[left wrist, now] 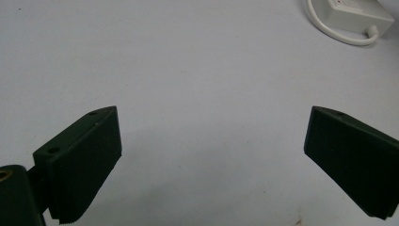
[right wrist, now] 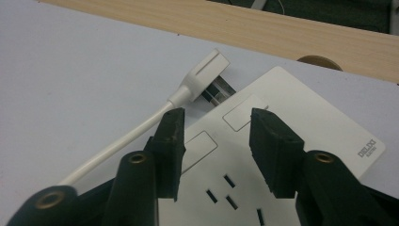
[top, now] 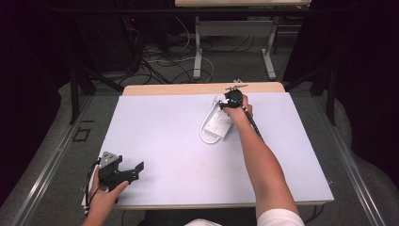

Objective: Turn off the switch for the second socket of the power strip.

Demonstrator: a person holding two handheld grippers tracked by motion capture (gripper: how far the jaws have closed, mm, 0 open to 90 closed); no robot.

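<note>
A white power strip lies on the white table cover at the far right of centre. Its white cable loops out on the left and ends in a flat plug lying beside the strip's far end. My right gripper hovers over that far end, open, its jaws apart above the strip's face with nothing between them. My left gripper rests at the near left corner of the table, wide open and holding nothing. In the left gripper view the strip shows far off.
The white cover lies over a wooden table whose bare far edge shows behind the strip. On the floor beyond are cables and the legs of another table.
</note>
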